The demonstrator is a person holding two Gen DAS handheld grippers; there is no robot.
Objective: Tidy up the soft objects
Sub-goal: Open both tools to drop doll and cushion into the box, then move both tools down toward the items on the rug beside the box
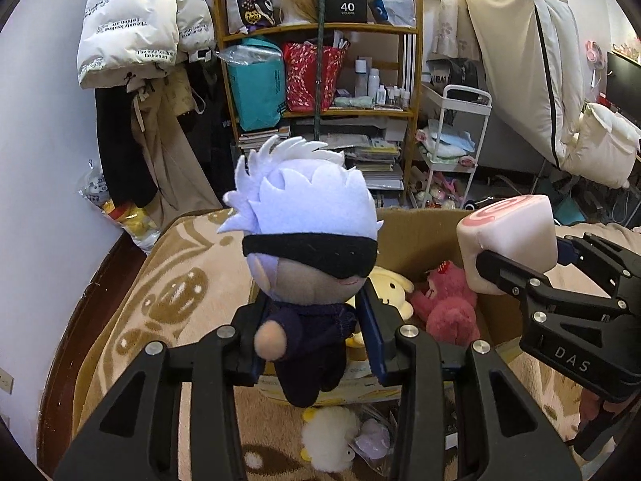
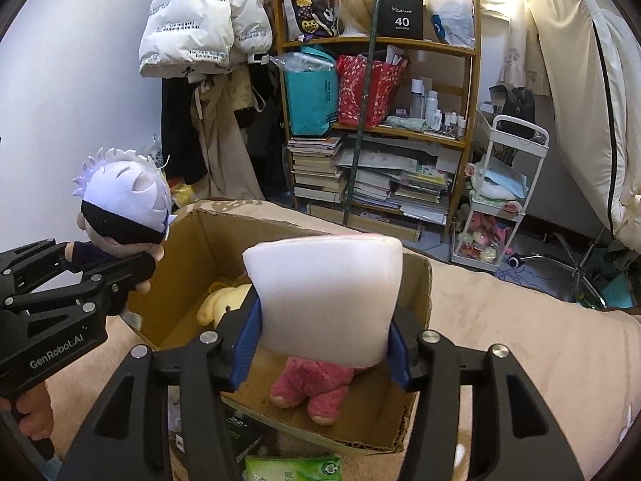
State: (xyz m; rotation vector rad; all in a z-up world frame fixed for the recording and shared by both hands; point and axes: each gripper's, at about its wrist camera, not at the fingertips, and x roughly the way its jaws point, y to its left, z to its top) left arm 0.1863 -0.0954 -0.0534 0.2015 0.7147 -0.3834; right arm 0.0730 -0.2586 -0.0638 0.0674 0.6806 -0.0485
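Left tongs (image 1: 316, 332) grip blindfolded doll (image 1: 308, 248); right tongs (image 2: 320, 340) grip white cushion (image 2: 324, 296); we hold both above cardboard box (image 2: 416, 280), box directly below.

White-haired doll (image 1: 308, 240) in black blindfold, white block plush (image 2: 326, 300), pink plush (image 2: 316, 380), brown box (image 2: 416, 280)

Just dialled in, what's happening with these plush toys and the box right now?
A person is packing soft toys into the open cardboard box on the bed. The left gripper holds the blindfolded white-haired doll by its body, over the box's near edge. The right gripper holds the white cube plush above the box. A pink plush and a yellow plush already lie inside. A few small items remain on the blanket outside.
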